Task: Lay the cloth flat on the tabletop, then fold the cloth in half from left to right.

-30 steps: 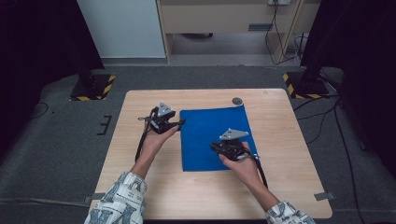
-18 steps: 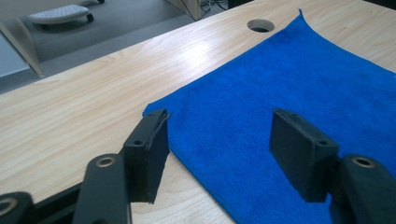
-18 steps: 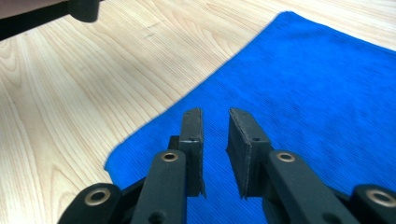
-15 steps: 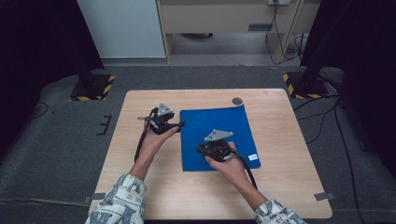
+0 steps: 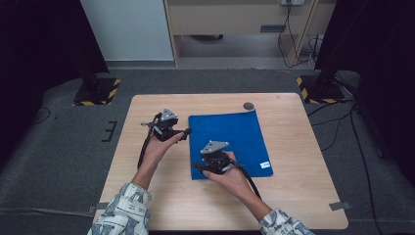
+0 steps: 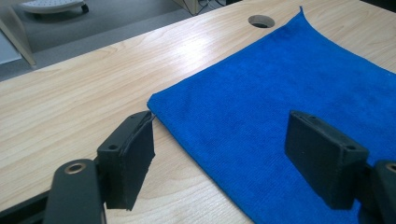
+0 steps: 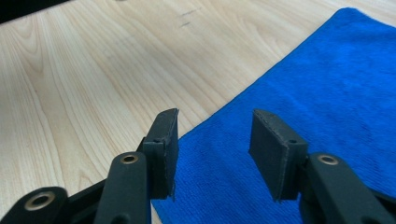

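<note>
Tool positions: the left tool [image 5: 182, 132] sits at the cloth's [image 5: 230, 142] upper-left corner in the high view, and the right tool [image 5: 198, 166] at its lower-left corner. The cloth lies flat on the tabletop [image 5: 293, 196], centre-right of the frame, with a white tag [image 5: 265, 165] at its lower-right corner.

Both tools have just been opening. In the left gripper view the left tool [image 6: 224, 140] stands wide, holding nothing; its jaws straddle the cloth [image 6: 280, 102] corner, one over bare wood, the other over the fabric. In the right gripper view the right tool [image 7: 212, 140] is partly open and empty, with the cloth [image 7: 317, 93] edge running between its jaws.

The step in hand appears to be regrasping the left edge for a fold. Recommended procedure:

1. Lower each tool until one jaw slides under the edge; a pinch from above may catch only nap.
2. Set each corner deep between the pads before closing.
3. Close both tools together so the edge lifts evenly.
4. Keep the grips well apart so the edge stays taut.

Risk: soft fabric may bunch or slip if one side closes early.
</note>
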### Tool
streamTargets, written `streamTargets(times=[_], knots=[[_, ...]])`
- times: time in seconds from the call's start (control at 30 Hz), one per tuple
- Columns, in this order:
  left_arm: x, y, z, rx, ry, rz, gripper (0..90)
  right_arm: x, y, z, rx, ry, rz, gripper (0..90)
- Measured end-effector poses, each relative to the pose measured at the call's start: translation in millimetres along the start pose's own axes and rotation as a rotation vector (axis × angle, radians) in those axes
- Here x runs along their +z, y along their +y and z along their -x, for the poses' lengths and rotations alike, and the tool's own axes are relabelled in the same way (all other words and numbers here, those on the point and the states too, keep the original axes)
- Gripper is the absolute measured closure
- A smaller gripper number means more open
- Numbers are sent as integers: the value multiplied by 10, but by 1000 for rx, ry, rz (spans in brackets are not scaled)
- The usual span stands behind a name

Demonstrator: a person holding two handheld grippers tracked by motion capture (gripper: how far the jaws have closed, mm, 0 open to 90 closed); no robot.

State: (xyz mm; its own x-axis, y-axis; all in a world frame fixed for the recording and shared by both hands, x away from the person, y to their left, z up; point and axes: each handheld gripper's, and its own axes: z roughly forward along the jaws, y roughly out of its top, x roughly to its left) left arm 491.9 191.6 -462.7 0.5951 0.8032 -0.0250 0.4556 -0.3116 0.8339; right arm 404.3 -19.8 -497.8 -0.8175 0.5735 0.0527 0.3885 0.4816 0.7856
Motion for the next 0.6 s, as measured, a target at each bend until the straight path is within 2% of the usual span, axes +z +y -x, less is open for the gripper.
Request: streamTargets(times=[0.3,0.6], knots=[[-27,-8,-30,-5,6,-4,229,93,-8,-108,-45,20,-34,527],[-49,-22,-63,-6,11,-11,225,125,-24,-155,-73,29,-41,617]])
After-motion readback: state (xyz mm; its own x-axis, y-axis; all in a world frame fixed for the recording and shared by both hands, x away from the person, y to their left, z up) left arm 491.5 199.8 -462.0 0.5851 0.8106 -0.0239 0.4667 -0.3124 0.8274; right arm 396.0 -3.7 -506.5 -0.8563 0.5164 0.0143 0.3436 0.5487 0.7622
